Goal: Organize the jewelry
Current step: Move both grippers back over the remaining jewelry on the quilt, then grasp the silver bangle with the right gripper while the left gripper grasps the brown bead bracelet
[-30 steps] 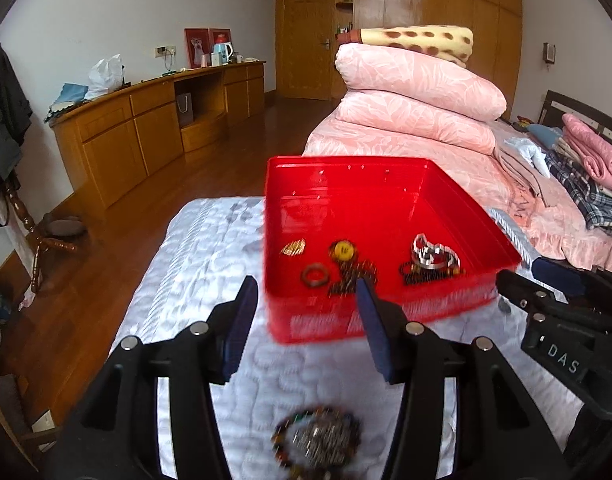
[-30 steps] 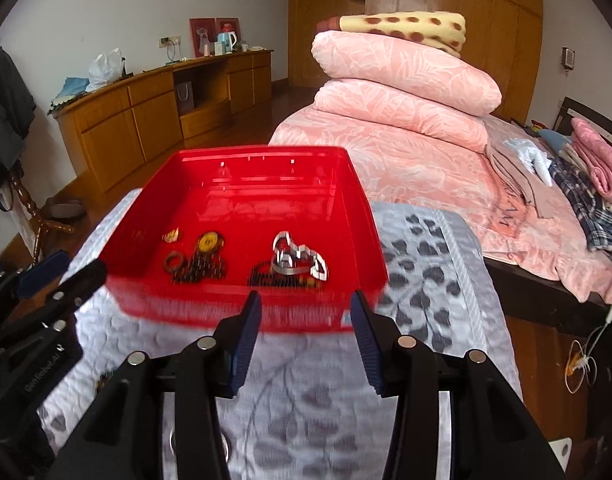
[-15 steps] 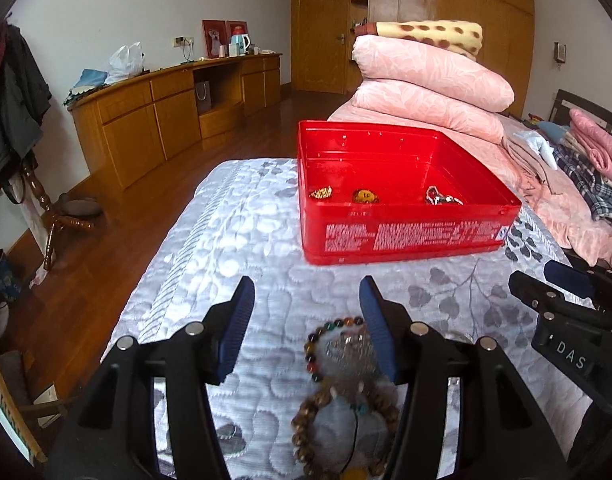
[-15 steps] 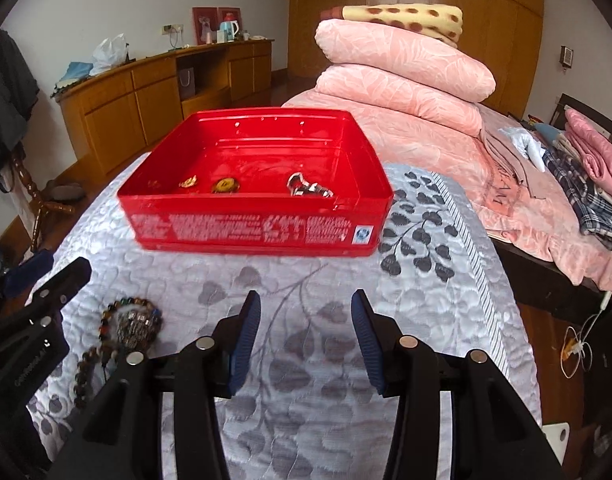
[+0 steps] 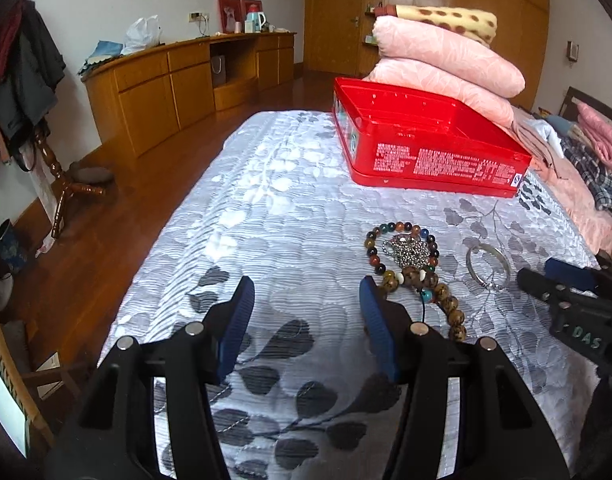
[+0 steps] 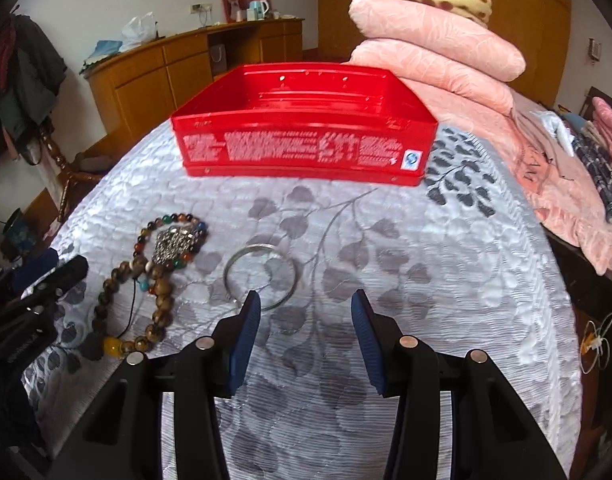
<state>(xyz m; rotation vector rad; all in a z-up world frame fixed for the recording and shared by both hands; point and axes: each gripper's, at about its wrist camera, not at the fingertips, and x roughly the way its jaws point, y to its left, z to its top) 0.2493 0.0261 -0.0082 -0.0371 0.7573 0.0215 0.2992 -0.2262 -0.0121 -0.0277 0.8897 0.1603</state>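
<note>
Left gripper (image 5: 306,300) stood parted, empty; right gripper (image 6: 306,312) jaws were opening, nothing between. Red box (image 6: 306,136) sat far on quilt (image 6: 445,300). Bead bracelets (image 6: 162,256) lay nearer, silver bangle (image 6: 260,276) just beside them.

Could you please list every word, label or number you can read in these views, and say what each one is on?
"DAS": white letters on the black body of the right gripper, seen from the left wrist.
White print block on the red box: too small and blurred to read.
Round blue-and-white logo on the same side: no legible text.
</note>
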